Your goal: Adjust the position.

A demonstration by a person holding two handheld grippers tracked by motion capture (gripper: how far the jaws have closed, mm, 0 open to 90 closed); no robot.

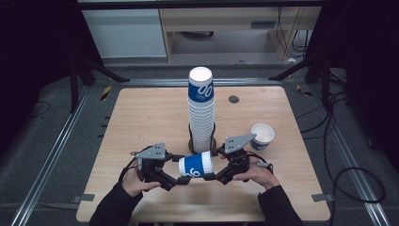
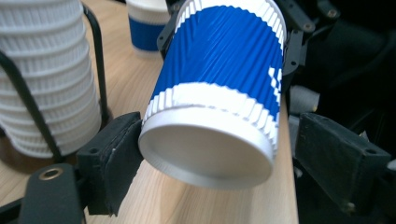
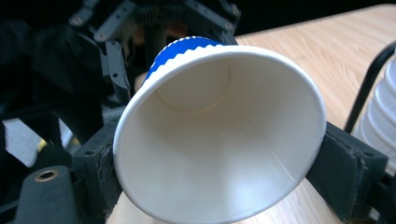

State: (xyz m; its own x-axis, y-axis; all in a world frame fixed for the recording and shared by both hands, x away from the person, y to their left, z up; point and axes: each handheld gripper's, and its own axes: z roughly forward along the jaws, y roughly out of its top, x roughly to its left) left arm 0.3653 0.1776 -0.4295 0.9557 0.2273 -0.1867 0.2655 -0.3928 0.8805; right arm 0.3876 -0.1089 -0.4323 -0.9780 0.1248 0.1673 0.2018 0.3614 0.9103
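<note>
Right claw [image 1: 212, 176] clamps the paper cup [image 1: 196, 166] at its open rim, sideways above the tabletop [image 1: 141, 113]. From the left claw [image 2: 205, 154] camera, 1 pad touches the base, the other stands clear (light, crushable; grip gently). Cup stack [image 1: 201, 113] crowds behind; front edge near.

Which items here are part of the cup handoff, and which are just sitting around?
In the job:
blue cup, lying sideways between the grippers
left gripper, jaws open around its base
right gripper, clamped on its rim end
tall cup stack in its holder

Lying about:
upright cup
round table grommet
</note>
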